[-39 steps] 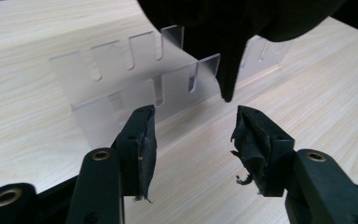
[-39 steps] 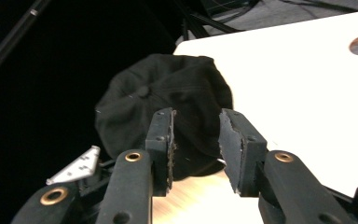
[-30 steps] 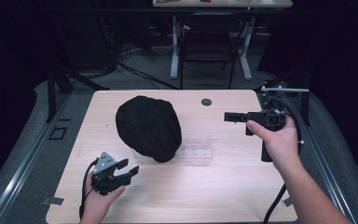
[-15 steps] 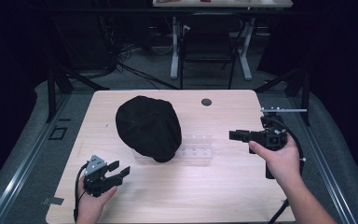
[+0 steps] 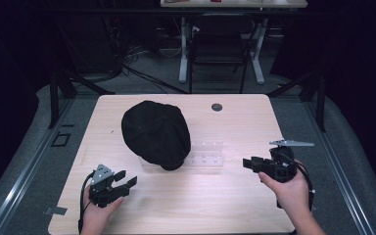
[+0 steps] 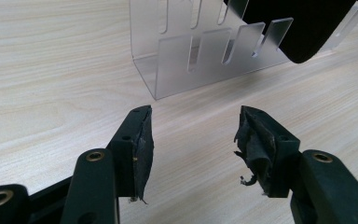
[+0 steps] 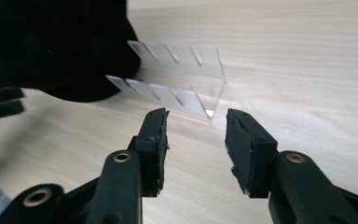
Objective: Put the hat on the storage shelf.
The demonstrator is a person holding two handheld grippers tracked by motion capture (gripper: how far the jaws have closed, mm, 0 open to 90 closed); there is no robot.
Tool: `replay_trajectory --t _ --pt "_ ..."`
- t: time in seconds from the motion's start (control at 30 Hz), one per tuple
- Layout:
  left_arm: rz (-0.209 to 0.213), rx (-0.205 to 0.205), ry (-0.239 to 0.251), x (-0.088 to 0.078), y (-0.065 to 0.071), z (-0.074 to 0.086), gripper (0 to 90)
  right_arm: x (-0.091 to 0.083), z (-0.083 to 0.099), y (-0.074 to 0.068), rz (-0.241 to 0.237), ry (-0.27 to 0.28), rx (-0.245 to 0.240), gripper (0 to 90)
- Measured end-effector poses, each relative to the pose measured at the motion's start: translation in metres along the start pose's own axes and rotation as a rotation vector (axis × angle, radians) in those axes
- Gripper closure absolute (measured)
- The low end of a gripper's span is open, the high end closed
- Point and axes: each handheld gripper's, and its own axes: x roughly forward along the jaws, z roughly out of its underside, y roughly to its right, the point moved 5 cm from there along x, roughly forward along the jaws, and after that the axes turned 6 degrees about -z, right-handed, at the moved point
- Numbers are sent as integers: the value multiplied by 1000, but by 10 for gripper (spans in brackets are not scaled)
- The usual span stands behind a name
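Both grippers hover over the counter [image 5: 235,200] with fingers spread, grasping nothing: left gripper [image 5: 126,182], right gripper [image 5: 247,163] just widening toward the clear rack [image 5: 206,155] under the black cap [image 5: 155,133].

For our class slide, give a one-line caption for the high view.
Black cap on a clear slotted rack, open hand-held grippers waiting left and right.

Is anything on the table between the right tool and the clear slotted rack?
Nothing visible. The right tool is open and empty, with bare tabletop up to the clear rack. The black cap drapes the rack's far end.
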Motion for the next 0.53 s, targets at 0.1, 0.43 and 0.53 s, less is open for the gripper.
replay_trajectory --t 0.1,0.43,0.53 --pt "-1 8 -7 1 0 1 454 8 18 10 46 16 -21 550" --pt "-5 4 -9 3 -2 3 449 22 52 28 146 56 -87 476" --pt "-10 2 -13 5 -4 4 439 26 66 41 199 42 -111 449"
